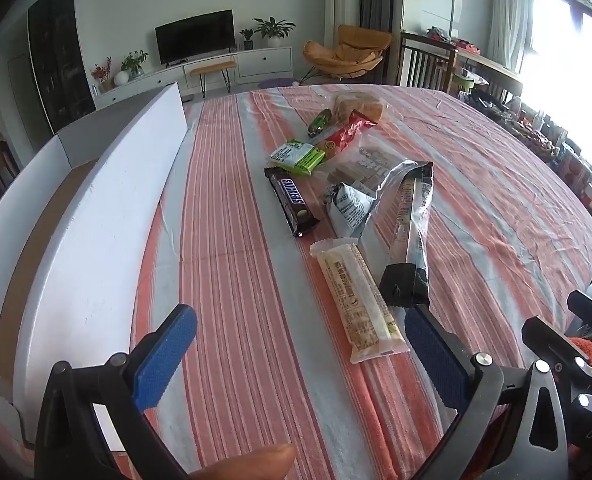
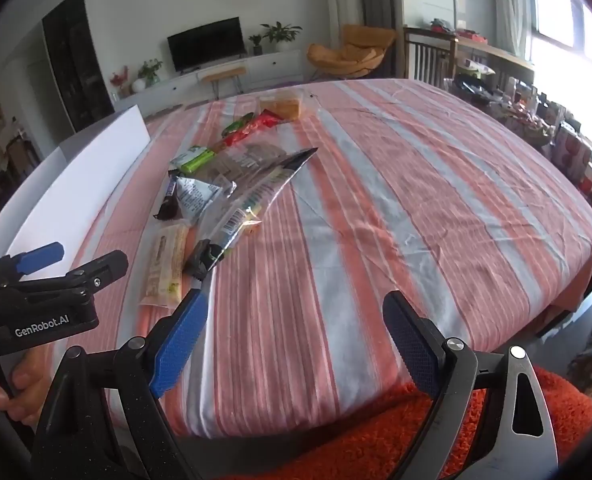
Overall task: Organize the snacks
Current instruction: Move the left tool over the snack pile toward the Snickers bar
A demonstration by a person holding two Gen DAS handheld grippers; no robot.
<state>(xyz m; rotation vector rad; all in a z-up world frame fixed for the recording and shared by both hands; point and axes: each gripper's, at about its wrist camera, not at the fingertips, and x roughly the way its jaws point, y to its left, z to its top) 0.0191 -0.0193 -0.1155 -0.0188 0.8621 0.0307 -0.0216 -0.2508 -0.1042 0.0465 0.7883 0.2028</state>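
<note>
Through the left wrist camera I see my left hand-held gripper hanging over the desk, which wears a cloth of salmon and pale grey stripes, with its blue-padded fingers spread wide and nothing between them; I judge it is parked there to leave the approach clear. I take the dark brown Snickers bar as my landmark. Nearer me than it lies a long cream-coloured wafer bar in a clear wrapper, just beside my right-hand finger. To the right of the Snickers bar sit a crumpled silver-white packet and a long silver-and-black foil pouch, and beyond it a green snack pack, a red wrapper and bagged bread. Left of the bar stands a tall white cardboard box, open on top, likely where the snacks are meant to go. From the right wrist camera, my right hand-held gripper is likewise wide open and empty over bare striped cloth, well to the right of the pile, with the left hand-held gripper in view at the left edge. All the snacks lie loose in a cluster, so I reckon sorting has not begun.
</note>
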